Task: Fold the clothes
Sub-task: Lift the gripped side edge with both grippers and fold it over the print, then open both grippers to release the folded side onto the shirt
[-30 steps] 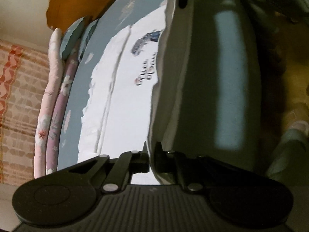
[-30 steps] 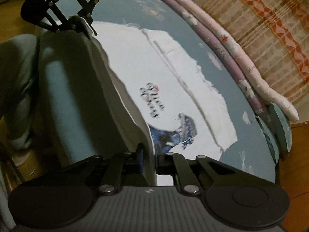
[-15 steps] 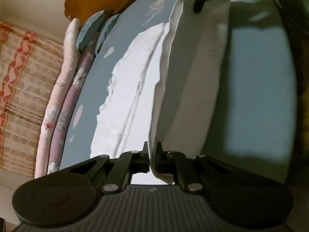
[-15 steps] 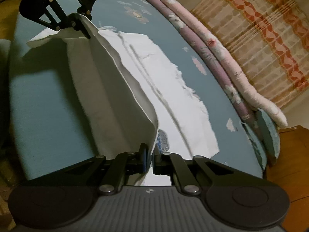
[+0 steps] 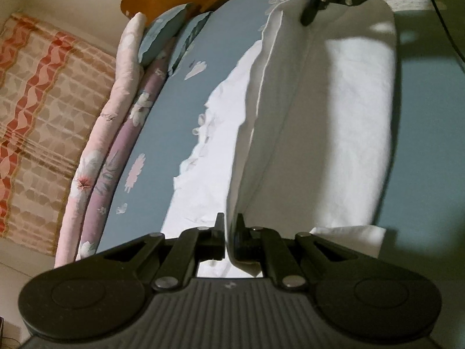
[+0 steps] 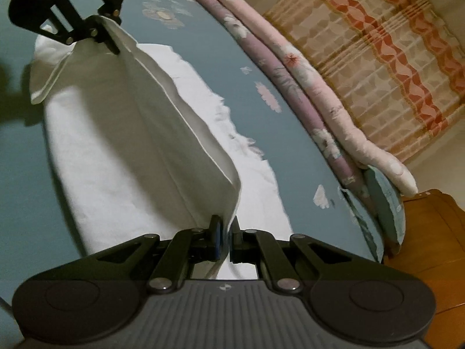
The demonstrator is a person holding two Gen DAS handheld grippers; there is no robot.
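My left wrist camera sits just behind my left gripper (image 5: 231,226) and looks along its fingers down the length of the white garment (image 5: 334,122), very near the cloth. The rolled quilt (image 5: 116,128) lies to the left of the garment there. At the garment's far end, my right gripper (image 5: 309,11) faces back at me. My right wrist camera mirrors this from the opposite end, just behind my right gripper (image 6: 226,229), with the quilt (image 6: 314,87) to the garment's (image 6: 122,133) right and my left gripper (image 6: 109,42) at the far end. Both views share the garment, quilt and blue bedsheet (image 5: 162,133).
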